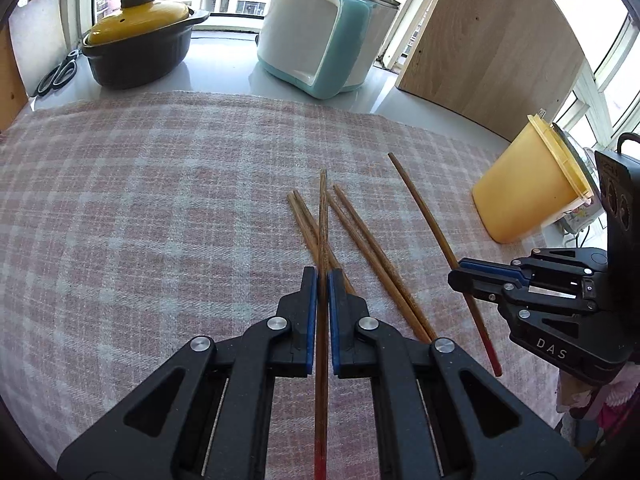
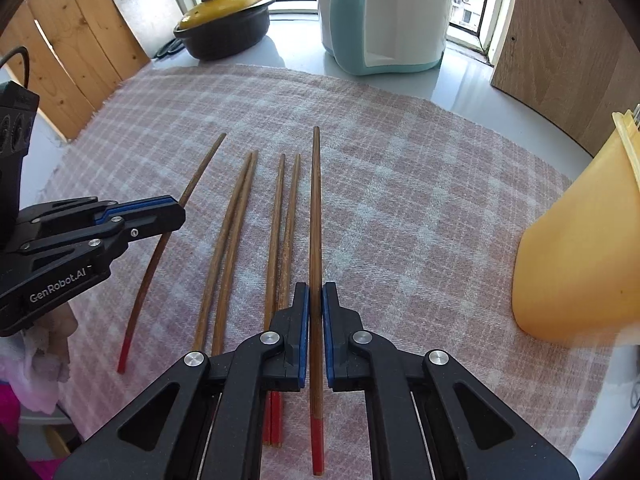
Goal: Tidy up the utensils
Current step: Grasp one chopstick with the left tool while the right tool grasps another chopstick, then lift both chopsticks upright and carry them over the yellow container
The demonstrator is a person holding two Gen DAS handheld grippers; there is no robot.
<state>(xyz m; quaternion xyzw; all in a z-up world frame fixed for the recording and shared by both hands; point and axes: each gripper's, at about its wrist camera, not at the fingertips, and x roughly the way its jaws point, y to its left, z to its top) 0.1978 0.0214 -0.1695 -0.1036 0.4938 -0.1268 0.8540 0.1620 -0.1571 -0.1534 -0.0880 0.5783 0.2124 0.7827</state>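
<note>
Left tool [image 1: 323,276] first, from its own wrist camera: it's clamped on 1 wooden chopstick [image 1: 322,240], blue pads pinching the shaft with the thin end poking out ahead and the red-painted end running back toward the lens. Under it, 4 loose chopsticks [image 1: 372,264] lie as 2 pairs on the pink plaid cloth [image 1: 140,200] covering the tabletop. Off to the right you can see the right tool [image 1: 456,276] pinching its own red-tipped chopstick [image 1: 424,208], which slants across the cloth. A yellow container [image 1: 524,192] sits tipped at the right edge of the cloth. Further back there's a black pot with a yellow lid [image 1: 136,44], a white and teal cooker [image 1: 320,36], scissors [image 1: 58,74] by the pot, and a wooden panel [image 1: 492,40].

Right wrist view now: the right tool [image 2: 315,298] is squeezed shut on a long chopstick [image 2: 315,220], thin end pointing away, red end near the lens. Just left of it the same 4 loose chopsticks [image 2: 256,240] rest on the cloth [image 2: 400,200], roughly parallel, 2 and 2. At the left edge the left tool [image 2: 180,212] grips its chopstick [image 2: 200,168], thin end slanting away, red tip toward the cloth's near side. Yellow container [image 2: 580,260] is on the right, well apart from the chopsticks, with the pot [image 2: 224,28] and cooker [image 2: 384,20] behind.
</note>
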